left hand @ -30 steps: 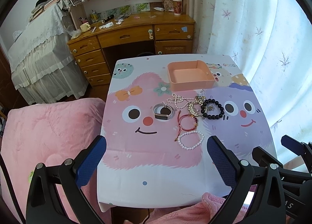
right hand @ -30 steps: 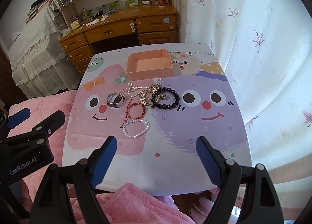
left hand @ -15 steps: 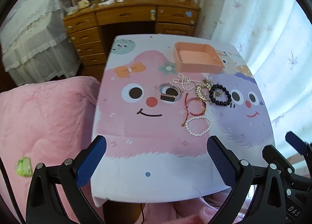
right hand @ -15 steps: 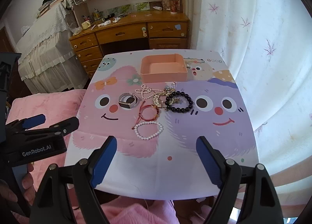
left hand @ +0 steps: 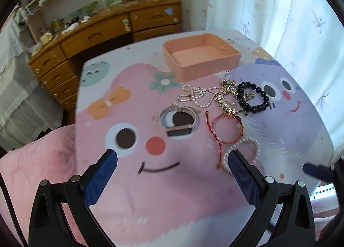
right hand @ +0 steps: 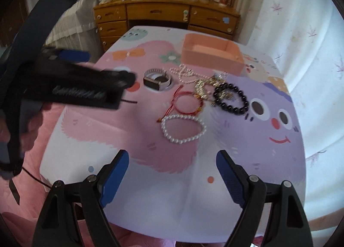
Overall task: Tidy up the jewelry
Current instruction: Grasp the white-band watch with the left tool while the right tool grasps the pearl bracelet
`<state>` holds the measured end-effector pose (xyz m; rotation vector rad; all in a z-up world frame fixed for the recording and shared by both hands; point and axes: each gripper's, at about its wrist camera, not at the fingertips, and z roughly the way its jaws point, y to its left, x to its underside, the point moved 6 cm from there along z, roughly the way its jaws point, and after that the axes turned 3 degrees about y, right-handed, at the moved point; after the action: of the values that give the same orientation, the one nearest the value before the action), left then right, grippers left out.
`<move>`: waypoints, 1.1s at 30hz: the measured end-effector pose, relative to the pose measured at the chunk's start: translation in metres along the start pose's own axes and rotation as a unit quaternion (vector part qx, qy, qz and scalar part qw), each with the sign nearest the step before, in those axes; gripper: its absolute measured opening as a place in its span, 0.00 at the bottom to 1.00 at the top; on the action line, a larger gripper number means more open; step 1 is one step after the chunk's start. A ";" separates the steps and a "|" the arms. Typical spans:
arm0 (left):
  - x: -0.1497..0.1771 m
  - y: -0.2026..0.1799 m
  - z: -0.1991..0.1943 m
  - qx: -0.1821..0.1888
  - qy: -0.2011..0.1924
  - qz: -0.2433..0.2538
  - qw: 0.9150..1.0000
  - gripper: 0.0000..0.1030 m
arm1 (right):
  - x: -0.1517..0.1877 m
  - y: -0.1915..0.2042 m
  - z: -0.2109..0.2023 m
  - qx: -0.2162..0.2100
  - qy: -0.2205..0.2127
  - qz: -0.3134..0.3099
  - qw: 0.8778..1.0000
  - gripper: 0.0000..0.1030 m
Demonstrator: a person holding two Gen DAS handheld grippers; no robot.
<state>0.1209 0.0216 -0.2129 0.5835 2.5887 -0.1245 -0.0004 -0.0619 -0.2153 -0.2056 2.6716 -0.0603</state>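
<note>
Jewelry lies in a cluster mid-table: a watch (left hand: 179, 118) (right hand: 158, 79), a pearl necklace (left hand: 197, 95), gold pieces (left hand: 226, 101), a black bead bracelet (left hand: 253, 96) (right hand: 231, 97), a red cord bracelet (left hand: 225, 128) (right hand: 187, 102) and a white pearl bracelet (left hand: 243, 152) (right hand: 182, 127). An empty pink tray (left hand: 201, 55) (right hand: 212, 53) stands behind them. My left gripper (left hand: 173, 169) is open, low over the table just short of the watch. My right gripper (right hand: 172, 170) is open, short of the pearl bracelet.
The cartoon-print tablecloth (left hand: 150, 193) covers the small table. A pink quilt (left hand: 36, 161) lies left of it. A wooden desk (left hand: 111, 32) stands behind, white curtains (left hand: 290, 21) to the right. The left gripper's body (right hand: 71, 83) crosses the right wrist view.
Both grippers have moved forward and lower toward the jewelry. The left one now reaches over the table near the watch. Both stay open and empty.
</note>
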 end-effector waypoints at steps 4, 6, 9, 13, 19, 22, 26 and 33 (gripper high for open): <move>-0.010 -0.004 0.042 0.014 0.005 -0.017 1.000 0.99 | -0.002 0.000 0.031 0.014 -0.001 -0.009 1.000 0.82; -0.013 -0.007 0.055 0.019 0.006 -0.021 1.000 0.99 | -0.007 0.003 0.043 0.010 -0.004 -0.028 1.000 0.81; -0.018 -0.012 0.074 0.022 0.005 -0.018 1.000 0.99 | -0.017 0.012 0.057 0.013 -0.011 -0.072 0.997 0.74; -0.022 -0.016 0.091 0.017 0.010 -0.010 1.000 0.99 | -0.025 0.015 0.078 0.002 0.007 -0.106 0.994 0.45; -0.026 -0.016 0.102 0.016 0.013 -0.011 1.000 0.97 | -0.024 0.006 0.095 -0.029 0.042 -0.104 0.993 0.19; -0.026 -0.016 0.105 0.023 0.014 -0.013 1.000 0.86 | -0.024 0.001 0.097 -0.044 0.049 -0.104 0.992 0.10; -0.027 -0.013 0.103 0.021 0.006 -0.025 0.999 0.57 | -0.026 -0.006 0.099 -0.068 0.052 -0.096 0.992 0.07; -0.026 -0.006 0.095 0.026 0.005 -0.043 0.999 0.55 | -0.035 -0.029 0.104 -0.141 0.068 0.013 0.988 0.07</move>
<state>0.1806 -0.0113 -0.2846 0.4914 2.6290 -0.2186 0.0812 -0.0856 -0.2907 -0.2645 2.8093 0.3258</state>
